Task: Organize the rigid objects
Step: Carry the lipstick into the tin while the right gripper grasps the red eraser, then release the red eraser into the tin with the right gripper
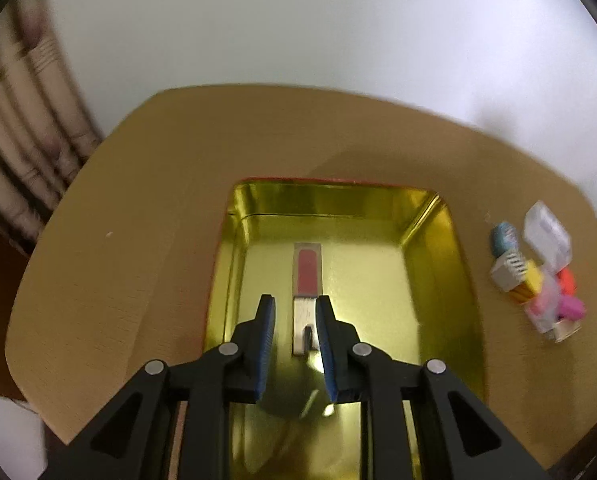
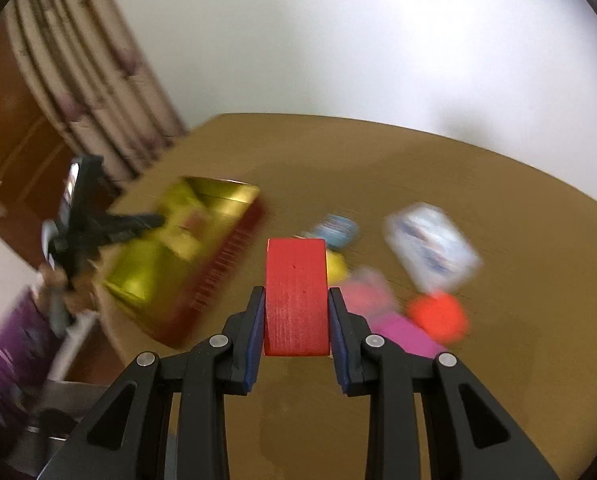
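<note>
Straight ahead of the left gripper [image 1: 295, 312] sits the gold tin [image 1: 438, 248] on the bench [image 1: 138, 200], and inside it lies a slim silver-and-red stick [image 1: 308, 280], its near end between the fingers [image 1: 267, 320], which stand narrow with no clear sign they press on it. Over on the right, the right gripper [image 2: 297, 300] has its fingers [image 2: 256, 312] clamped tight on a red block [image 2: 296, 296], held clear above the bench. Beyond and to the right of that block a blurred heap of small items [image 2: 418, 272] lies on the bench, with the tin off to the left.
</note>
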### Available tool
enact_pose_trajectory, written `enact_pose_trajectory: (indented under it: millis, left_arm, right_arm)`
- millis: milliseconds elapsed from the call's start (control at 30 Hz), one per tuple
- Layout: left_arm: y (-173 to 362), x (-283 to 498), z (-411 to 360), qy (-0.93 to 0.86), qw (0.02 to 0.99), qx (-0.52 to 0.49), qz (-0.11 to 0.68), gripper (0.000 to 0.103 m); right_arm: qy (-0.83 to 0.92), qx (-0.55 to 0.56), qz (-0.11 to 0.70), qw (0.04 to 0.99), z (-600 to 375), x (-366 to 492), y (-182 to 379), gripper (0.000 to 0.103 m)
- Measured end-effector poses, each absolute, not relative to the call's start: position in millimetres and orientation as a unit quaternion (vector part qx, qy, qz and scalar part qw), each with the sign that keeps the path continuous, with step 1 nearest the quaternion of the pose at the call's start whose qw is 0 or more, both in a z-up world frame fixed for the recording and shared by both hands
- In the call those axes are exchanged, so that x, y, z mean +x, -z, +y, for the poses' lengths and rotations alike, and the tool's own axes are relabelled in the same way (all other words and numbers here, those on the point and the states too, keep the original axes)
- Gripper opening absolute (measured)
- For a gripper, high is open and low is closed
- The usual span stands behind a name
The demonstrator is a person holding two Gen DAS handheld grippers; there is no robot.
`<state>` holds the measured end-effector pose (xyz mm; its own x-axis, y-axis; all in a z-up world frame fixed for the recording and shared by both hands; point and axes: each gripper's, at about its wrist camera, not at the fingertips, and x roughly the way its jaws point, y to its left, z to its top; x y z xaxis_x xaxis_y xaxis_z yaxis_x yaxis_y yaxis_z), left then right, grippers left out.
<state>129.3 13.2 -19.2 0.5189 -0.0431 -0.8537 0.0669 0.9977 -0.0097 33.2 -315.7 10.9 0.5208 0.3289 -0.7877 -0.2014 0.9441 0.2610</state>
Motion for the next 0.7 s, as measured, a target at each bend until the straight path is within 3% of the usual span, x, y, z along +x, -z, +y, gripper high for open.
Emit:
enact_pose_trajectory:
  millis: [300,567,667,700]
  left_arm:
    - [-10,12,14,-0.051,0.895,0.011,0.443,0.025]
    - [-7,-13,24,-0.065,0.907,0.004,0.415,0.026]
    - [3,-10,19,-0.050,0.901,0.010,0.430,0.026]
    - [5,-9,18,-0.047,0.900,0.008,0.434,0.026]
  right_arm:
    - [-0.205,0.049,0.511,0.833,-178,145,35,0.027]
    - [-0.154,0.022,0.547,0.823,-140,182,86,0.030]
    - [-0.152,0.032,0.543,0.825,-140,179,85,0.061]
    - [-0.149,0.030,0.534,0.832,-141,176,81,0.063]
